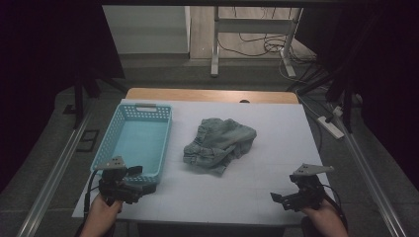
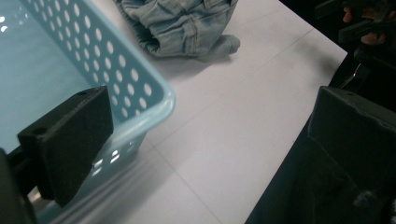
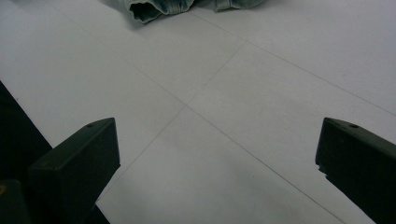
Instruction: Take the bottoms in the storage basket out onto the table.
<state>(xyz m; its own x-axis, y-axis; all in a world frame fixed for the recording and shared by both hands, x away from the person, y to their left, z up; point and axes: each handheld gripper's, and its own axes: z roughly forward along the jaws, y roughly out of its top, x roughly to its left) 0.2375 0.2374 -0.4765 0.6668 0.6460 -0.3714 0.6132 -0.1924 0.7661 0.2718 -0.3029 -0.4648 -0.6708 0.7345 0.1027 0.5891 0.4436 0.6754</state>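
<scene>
A crumpled pair of light-blue denim shorts [image 1: 220,144] lies in the middle of the white table cover [image 1: 281,148]. To its left stands an empty light-blue perforated basket [image 1: 165,140]. My left gripper [image 1: 143,178] is open at the basket's near corner, and its jaws point right. In the left gripper view the basket's corner [image 2: 116,74] sits by the left jaw, with the shorts [image 2: 182,23] beyond, and the left gripper [image 2: 210,140] holds nothing. My right gripper [image 1: 277,198] is open at the near right and points left over bare cover. In the right gripper view the right gripper [image 3: 217,158] is empty, with the shorts' hem [image 3: 154,7] at the top.
The wooden table edge [image 1: 212,95] shows past the cover's far side. Metal rails run along both sides of the table. A power strip [image 1: 331,127] and cables lie on the floor at the right, and a desk frame [image 1: 257,29] stands behind.
</scene>
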